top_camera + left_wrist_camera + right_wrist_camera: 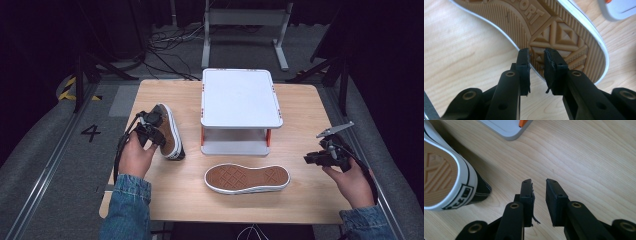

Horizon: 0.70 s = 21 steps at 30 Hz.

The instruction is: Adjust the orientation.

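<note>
At the back middle of the bench [300, 200] stands a white two-tier stand [240, 97] with orange posts; its top shelf is bare, and what lies on the lower shelf I cannot tell. Near the front edge, just ahead of the stand, one shoe [247, 179] lies sole up, tan tread and white rim showing. A second shoe [169, 131] lies on its side toward the left edge, touching the left gripper [150, 131], which the person's left hand [135, 157] holds there. The right gripper [314, 159] hangs in the right hand [352, 182] near the right edge, well apart from both shoes.

The left gripper view brings up the diamond tread and raised lettering, with the fingers [524, 67] slightly apart, clamped on nothing. The right gripper view shows the black canvas heel and striped rim, fingers [555, 195] apart over bare wood.
</note>
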### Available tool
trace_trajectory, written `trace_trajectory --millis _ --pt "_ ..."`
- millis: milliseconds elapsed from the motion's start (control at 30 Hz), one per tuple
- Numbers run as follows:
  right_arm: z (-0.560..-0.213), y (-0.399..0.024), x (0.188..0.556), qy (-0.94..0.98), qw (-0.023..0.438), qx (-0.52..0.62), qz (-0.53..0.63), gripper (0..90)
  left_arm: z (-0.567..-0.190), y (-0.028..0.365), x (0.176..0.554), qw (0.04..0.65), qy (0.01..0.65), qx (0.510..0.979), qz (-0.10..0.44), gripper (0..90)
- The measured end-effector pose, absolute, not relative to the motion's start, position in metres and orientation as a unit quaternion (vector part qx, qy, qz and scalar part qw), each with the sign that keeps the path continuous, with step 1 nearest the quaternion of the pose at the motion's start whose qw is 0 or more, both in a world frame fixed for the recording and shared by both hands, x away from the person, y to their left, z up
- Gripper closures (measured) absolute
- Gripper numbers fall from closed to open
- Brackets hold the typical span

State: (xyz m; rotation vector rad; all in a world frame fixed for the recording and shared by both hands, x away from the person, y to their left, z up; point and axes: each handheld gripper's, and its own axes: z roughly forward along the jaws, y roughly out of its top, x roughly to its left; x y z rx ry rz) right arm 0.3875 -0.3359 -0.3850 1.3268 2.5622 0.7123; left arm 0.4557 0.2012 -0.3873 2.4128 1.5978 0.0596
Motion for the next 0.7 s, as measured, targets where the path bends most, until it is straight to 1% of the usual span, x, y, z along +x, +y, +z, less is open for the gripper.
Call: trace_trajectory --millis 133,200,267,367,467,567,700 --pt "-0.388 -0.324 0.396 0.868 0.08 0.43 0.235 75.0 -0.391 0.204 0.449 0.101 0.559 0.822 0.033 72.4" --pt "-0.389 -0.32 0.398 0.87 0.078 0.426 0.235 74.6 -0.394 0.21 0.447 0.092 0.567 0.818 0.028 71.6" --pt "-0.388 -0.317 0.4 0.872 0.08 0.421 0.235 74.1 -0.396 0.215 0.446 0.082 0.573 0.815 0.027 68.7" --pt "-0.387 -0.315 0.401 0.872 0.081 0.42 0.238 73.4 -0.392 0.222 0.442 0.078 0.584 0.807 0.034 68.2" --pt "-0.386 -0.316 0.401 0.871 0.081 0.421 0.239 73.3 -0.385 0.226 0.439 0.088 0.585 0.805 0.037 65.3" --pt "-0.385 -0.319 0.399 0.869 0.083 0.423 0.241 73.2 -0.366 0.23 0.433 0.11 0.589 0.799 0.056 63.9" --pt "-0.385 -0.324 0.396 0.866 0.085 0.429 0.243 72.2 -0.347 0.218 0.428 0.15 0.562 0.809 0.083 63.2"
